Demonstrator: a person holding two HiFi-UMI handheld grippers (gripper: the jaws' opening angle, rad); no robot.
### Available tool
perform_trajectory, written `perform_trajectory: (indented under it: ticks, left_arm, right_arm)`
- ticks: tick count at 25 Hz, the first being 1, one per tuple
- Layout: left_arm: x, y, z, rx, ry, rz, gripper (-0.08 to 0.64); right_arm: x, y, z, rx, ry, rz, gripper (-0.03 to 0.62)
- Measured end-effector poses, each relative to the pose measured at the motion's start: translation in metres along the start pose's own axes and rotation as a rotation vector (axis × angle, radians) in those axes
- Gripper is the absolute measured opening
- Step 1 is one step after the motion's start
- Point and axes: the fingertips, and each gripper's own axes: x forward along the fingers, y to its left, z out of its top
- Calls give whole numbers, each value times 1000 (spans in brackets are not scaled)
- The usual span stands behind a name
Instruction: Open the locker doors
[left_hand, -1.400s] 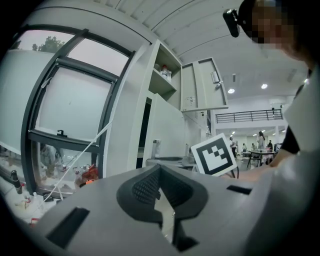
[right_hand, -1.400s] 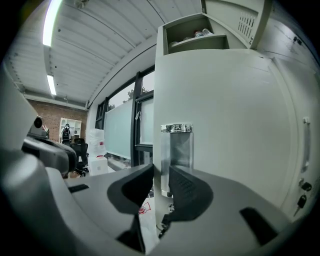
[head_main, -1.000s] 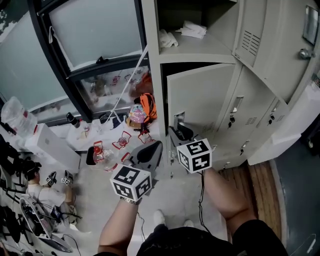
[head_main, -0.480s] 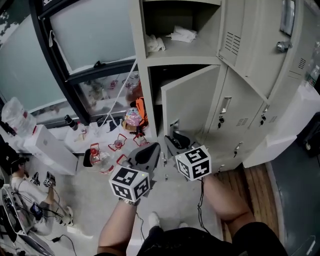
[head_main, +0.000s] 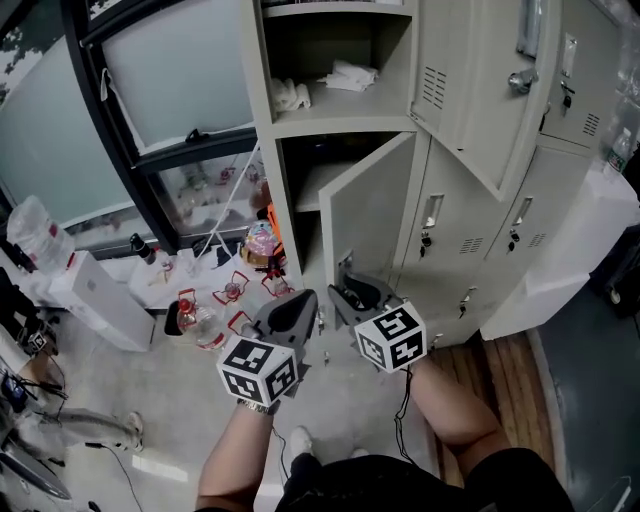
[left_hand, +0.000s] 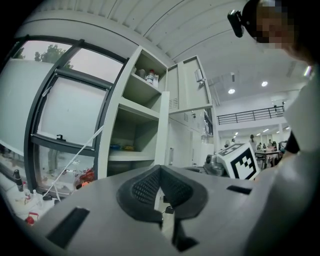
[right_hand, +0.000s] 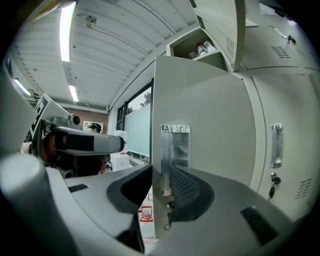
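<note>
beige sheet-steel lockers (head_main: 470, 220) fill the head view from 12 to 3 o'clock. the lower locker door (head_main: 365, 215) stands partly open, swung out toward 6 o'clock, its compartment dark behind it. the right tool (head_main: 345, 292) is clamped on that door's free edge, one jaw on the inner face and the other on the outer face, beside the metal handle plate (right_hand: 175, 145). the left tool (head_main: 300, 308) hangs at 8 o'clock of the right one, jaws together with nothing between them, apart from the lockers. at 12 o'clock an upper door (head_main: 465, 90) is open, with white cloths (head_main: 350, 75) on its shelf.
</note>
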Motion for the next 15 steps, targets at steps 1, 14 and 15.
perform_trajectory:
  ticks: [1,14,15]
  left_arm:
    - [-1,-4,0,0,-1,4,-2]
    - [-10,-55,-9,-4,-4,41,-2]
    - [-10,-59,-10,-3,-2,38,-2]
  right_arm:
    - [-4,0,-1,-1,-3,8,109]
    - [-58,-12,-9,-6,-43,104,115]
    - [-61,-13,-10,-8,-44,113,115]
